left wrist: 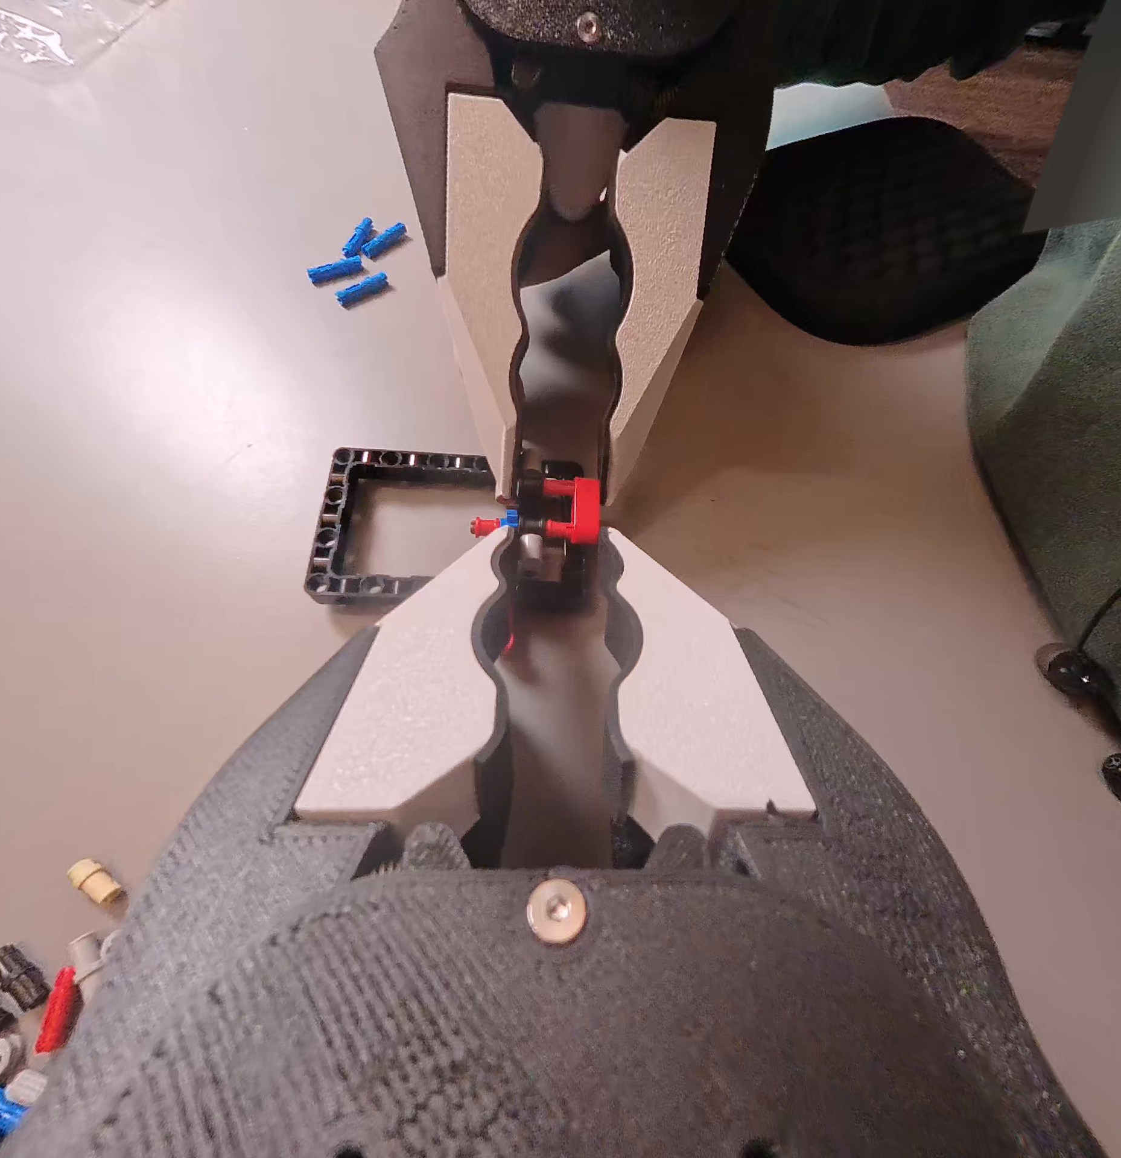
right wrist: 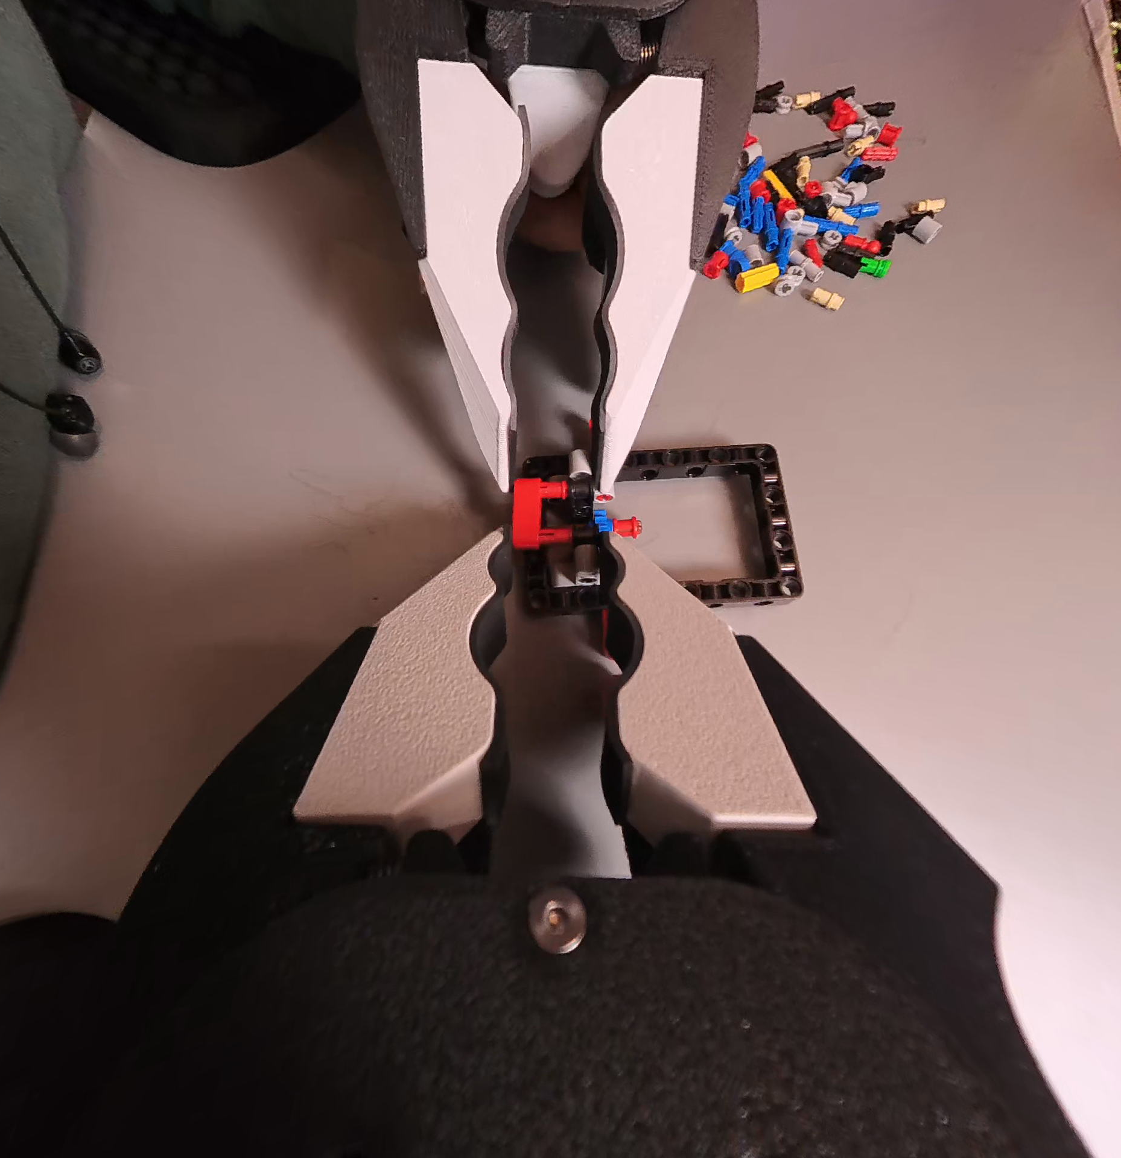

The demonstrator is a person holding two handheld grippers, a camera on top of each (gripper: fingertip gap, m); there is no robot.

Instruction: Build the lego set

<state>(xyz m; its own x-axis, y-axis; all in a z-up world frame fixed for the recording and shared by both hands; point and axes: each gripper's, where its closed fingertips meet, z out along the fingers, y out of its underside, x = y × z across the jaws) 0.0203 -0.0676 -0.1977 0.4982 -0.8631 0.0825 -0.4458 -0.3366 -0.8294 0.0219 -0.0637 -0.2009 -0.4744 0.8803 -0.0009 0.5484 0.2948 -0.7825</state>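
Observation:
A small lego assembly, a black frame with grey pieces, red pegs, a red end part and a blue-and-red pin sticking out sideways, is held above the table between both grippers. My left gripper is shut on its near end. My right gripper comes from the opposite side and is shut on its far end. In the right wrist view the assembly sits between my right gripper below and the left gripper above. A larger black rectangular frame lies flat on the table beside them.
Several blue pins lie apart on the table. A pile of mixed small parts lies to one side and shows at the left wrist view's corner. A grey-green garment with black cord toggles lies at the table edge. A clear plastic bag lies far off. The grippers are tip to tip, or close to it.

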